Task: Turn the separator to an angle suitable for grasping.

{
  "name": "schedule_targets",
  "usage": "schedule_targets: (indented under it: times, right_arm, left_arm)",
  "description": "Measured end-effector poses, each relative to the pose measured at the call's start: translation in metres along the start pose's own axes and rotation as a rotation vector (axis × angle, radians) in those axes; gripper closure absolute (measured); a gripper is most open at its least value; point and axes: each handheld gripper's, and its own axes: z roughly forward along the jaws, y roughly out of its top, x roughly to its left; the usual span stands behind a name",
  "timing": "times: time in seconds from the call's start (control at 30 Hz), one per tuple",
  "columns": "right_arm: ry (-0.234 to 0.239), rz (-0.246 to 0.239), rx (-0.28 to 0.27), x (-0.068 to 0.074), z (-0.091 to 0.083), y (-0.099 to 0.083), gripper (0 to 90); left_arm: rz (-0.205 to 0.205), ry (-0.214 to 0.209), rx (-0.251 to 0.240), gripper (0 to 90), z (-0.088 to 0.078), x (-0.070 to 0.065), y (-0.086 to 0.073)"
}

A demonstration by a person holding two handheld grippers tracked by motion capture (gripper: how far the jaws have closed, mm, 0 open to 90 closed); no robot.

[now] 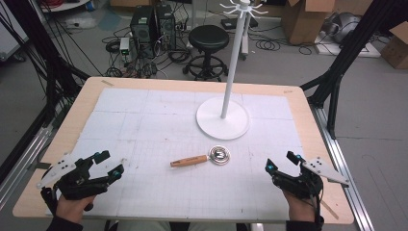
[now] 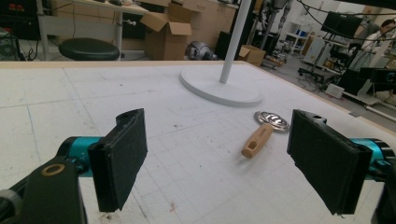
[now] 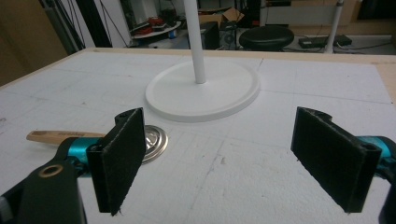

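Both grippers are hovering with jaws spread wide and empty, the left gripper [image 1: 107, 163] and right gripper [image 1: 281, 162] flanking a wooden-handled metal utensil [image 1: 202, 158] lying flat on the table [image 1: 144, 120], near the white stand [image 1: 223, 117].

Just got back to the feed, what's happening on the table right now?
Nothing is held yet. A person rests both hands near the table's near edge, the left gripper and right gripper both open and empty. Between them lies a wooden-handled tool with a round metal head, just in front of the white stand. Neither gripper touches it.
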Motion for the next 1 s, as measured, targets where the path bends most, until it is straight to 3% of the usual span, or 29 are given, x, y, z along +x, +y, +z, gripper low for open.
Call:
schedule_targets:
  times: [0.27, 0.43, 0.6, 0.63, 0.7, 0.73, 0.8, 0.83, 0.87, 0.9, 0.93, 0.97, 1.0]
  right_arm:
    - [0.005, 0.012, 0.006, -0.003, 0.002, -0.002, 16.8]
    - [0.033, 0.003, 0.016, 0.001, 0.01, -0.002, 20.1]
    - [0.091, -0.024, 0.046, 0.014, 0.033, 0.004, 28.9]
    - [0.112, -0.04, 0.072, 0.023, 0.046, 0.006, 33.9]
    - [0.13, -0.049, 0.083, 0.027, 0.055, 0.007, 37.3]
    - [0.17, -0.052, 0.113, 0.036, 0.074, 0.009, 42.0]
    - [0.202, -0.056, 0.137, 0.046, 0.096, 0.009, 49.3]
    - [0.211, -0.053, 0.152, 0.051, 0.106, 0.009, 51.3]
    - [0.211, -0.053, 0.152, 0.051, 0.106, 0.009, 51.3]
    - [0.23, -0.05, 0.194, 0.061, 0.127, 0.008, 59.9]
    - [0.23, -0.05, 0.194, 0.061, 0.127, 0.008, 59.9]
    - [0.229, -0.071, 0.242, 0.073, 0.145, 0.008, 69.9]
    - [0.226, -0.088, 0.274, 0.078, 0.154, 0.008, 73.6]
  left_arm:
    - [-0.005, 0.016, 0.014, 20.5, 0.001, 0.003, -0.002]
    - [-0.005, 0.027, 0.021, 20.5, 0.0, 0.005, -0.003]
    - [-0.008, 0.028, 0.021, 20.8, -0.001, 0.007, -0.003]
    - [-0.01, 0.031, 0.018, 20.8, -0.001, 0.007, -0.003]
    - [-0.019, 0.036, 0.01, 20.8, -0.003, 0.01, -0.002]
    - [-0.023, 0.038, 0.009, 20.8, -0.003, 0.01, -0.003]
    - [-0.027, 0.042, 0.012, 20.8, -0.004, 0.014, -0.003]
    - [-0.027, 0.043, 0.015, 20.8, -0.004, 0.015, -0.003]
    - [-0.027, 0.043, 0.015, 20.8, -0.004, 0.015, -0.003]
    - [-0.031, 0.042, 0.016, 20.8, -0.004, 0.015, -0.003]
    - [-0.031, 0.042, 0.016, 20.8, -0.004, 0.015, -0.003]
    - [-0.032, 0.04, 0.018, 20.9, -0.004, 0.015, -0.004]
    - [-0.03, 0.038, 0.02, 20.9, -0.004, 0.015, -0.004]
